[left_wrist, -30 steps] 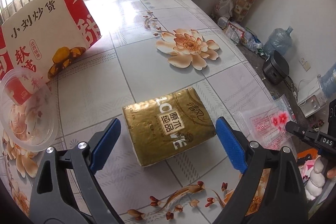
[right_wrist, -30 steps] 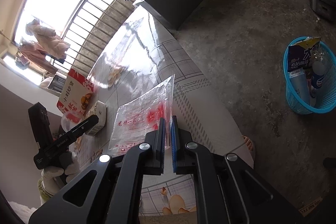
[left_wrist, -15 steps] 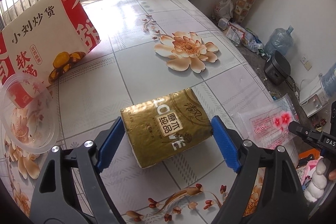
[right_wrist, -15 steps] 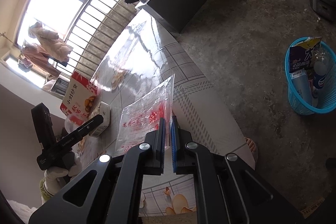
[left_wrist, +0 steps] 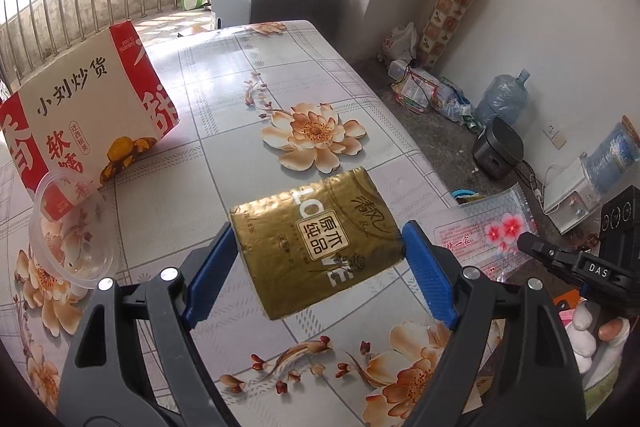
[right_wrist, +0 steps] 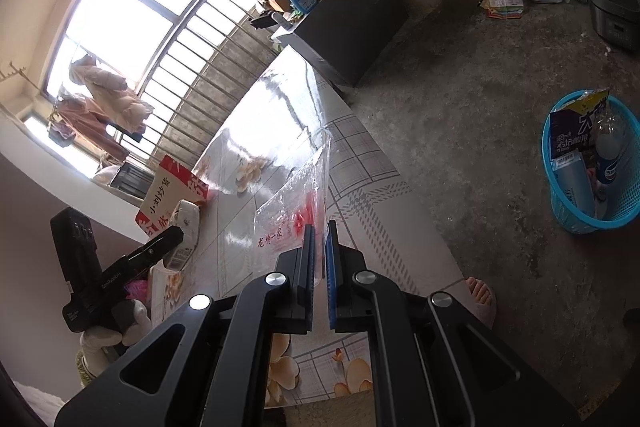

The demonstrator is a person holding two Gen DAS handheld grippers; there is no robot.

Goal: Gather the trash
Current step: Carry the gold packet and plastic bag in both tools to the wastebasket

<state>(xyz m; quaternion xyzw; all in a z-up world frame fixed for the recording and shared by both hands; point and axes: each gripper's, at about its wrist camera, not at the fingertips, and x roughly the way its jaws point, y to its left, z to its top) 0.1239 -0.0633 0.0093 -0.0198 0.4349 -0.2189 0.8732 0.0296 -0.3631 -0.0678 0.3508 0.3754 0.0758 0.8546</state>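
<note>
On the floral-patterned table (left_wrist: 168, 211), from the left: a clear round plastic bowl (left_wrist: 70, 231) rests in front of a red-and-white printed cardboard box (left_wrist: 86, 107). The left gripper (left_wrist: 316, 259) pinches a gold-wrapped rectangular tissue pack (left_wrist: 316, 235) between its blue pads, tilted, apparently off the table. Farther right, the right gripper (right_wrist: 319, 251), jaws nearly closed, clamps a clear plastic bag with red flower print (right_wrist: 292, 215) at the table's right edge. A blue plastic mesh basket (right_wrist: 568, 207) holding trash stands on the floor, far right.
</note>
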